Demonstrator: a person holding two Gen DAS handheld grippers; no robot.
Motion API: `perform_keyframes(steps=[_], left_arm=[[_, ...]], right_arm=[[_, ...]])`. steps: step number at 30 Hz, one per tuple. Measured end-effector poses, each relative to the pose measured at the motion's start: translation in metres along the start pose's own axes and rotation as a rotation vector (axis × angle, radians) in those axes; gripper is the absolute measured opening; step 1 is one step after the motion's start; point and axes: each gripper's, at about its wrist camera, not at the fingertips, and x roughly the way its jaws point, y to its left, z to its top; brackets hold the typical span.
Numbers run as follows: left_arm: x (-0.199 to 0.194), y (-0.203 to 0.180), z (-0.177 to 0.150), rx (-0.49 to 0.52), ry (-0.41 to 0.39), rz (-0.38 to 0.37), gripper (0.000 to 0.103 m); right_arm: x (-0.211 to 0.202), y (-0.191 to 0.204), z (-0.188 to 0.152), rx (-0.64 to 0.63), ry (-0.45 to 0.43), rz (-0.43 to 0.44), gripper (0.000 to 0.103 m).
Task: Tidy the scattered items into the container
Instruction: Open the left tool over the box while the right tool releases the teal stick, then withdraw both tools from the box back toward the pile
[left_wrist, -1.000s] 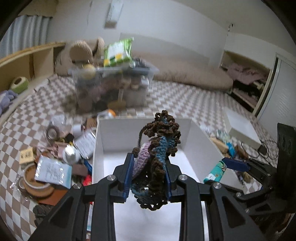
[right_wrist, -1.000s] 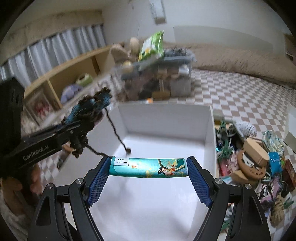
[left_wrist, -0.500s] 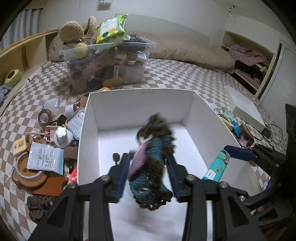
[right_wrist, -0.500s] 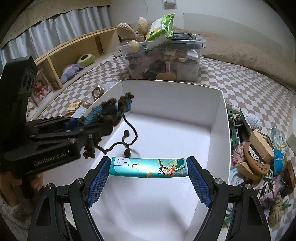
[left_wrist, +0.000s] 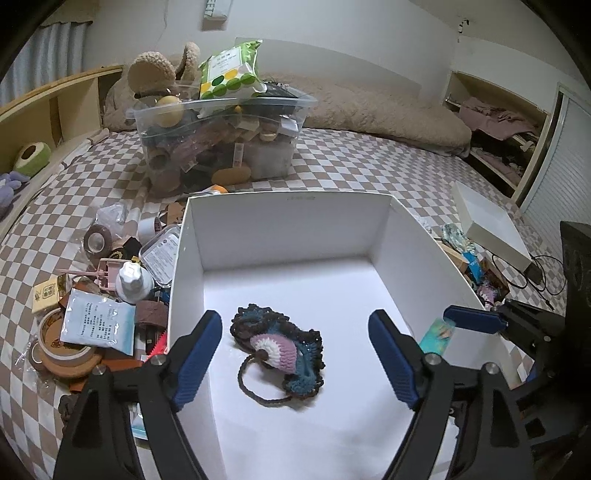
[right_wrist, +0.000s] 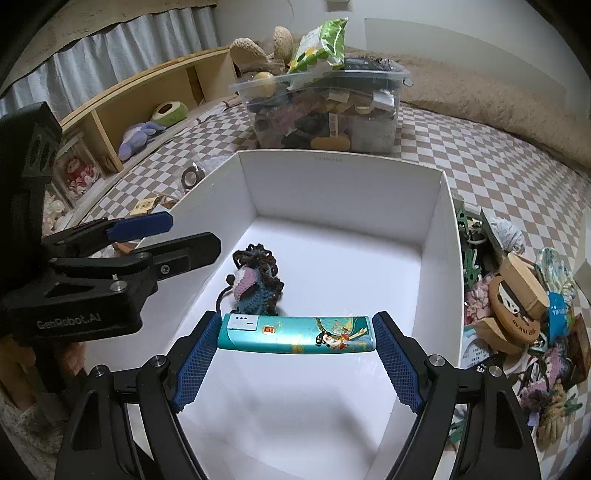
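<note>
Left of the white box (left_wrist: 192, 236): a heap of clutter crowding right up against its left wall — flat paper packet (left_wrist: 98, 321), white bottle (left_wrist: 131, 280), two tape rolls (left_wrist: 98, 240).

Inside the white box, smooth card walls and wide bare white floor toward the far wall. One crocheted pouch (left_wrist: 280, 347), knobbly teal, brown and lilac yarn with a looped cord, lying flat on the box floor near the left wall, touching nothing else.

Above that pouch, left gripper (left_wrist: 295, 354), jaws spread wide, holding nothing.

Over the box's near half, right gripper (right_wrist: 295, 354), jaws clamped on the ends of one glossy teal rectangular case (right_wrist: 295, 334), held crosswise clear of the floor.

Beyond the box's far wall, one clear plastic bin (left_wrist: 221, 147), heaped full.

Right of the box, more clutter against its wall, including round wooden pieces (right_wrist: 517, 306).
</note>
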Motion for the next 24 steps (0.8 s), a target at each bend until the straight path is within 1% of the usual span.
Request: perform_keyframes(steps=[1,2,3,5,17,24], left_arm=[[-0.0002,0.0002,0.0002,-0.002,-0.002,0.004,0.087],[-0.0004,0.0006,0.0004,-0.003,-0.005,0.007,0.087],[-0.0005,0.001,0.0004,-0.004,-0.006,0.009,0.088],[-0.0001,0.0018,0.0005,-0.006,-0.004,0.009,0.088],[0.0002,0.0023,0.0003,-0.007,-0.005,0.01,0.088],[-0.0017,0.0026,0.001,-0.009,-0.021,0.022,0.088]], right_arm=[[-0.0003,0.0001,-0.0002,-0.001,-0.001,-0.002,0.085],[-0.0013,0.0002,-0.0002,-0.001,-0.006,-0.004,0.09],[-0.0024,0.0004,-0.0003,-0.001,-0.011,-0.007,0.098],[-0.0048,0.0004,-0.0003,-0.001,-0.023,-0.012,0.103],[-0.0057,-0.0025,-0.0008,0.008,-0.025,-0.006,0.103],[-0.0068,-0.0027,-0.0001,0.01,-0.035,-0.01,0.103]])
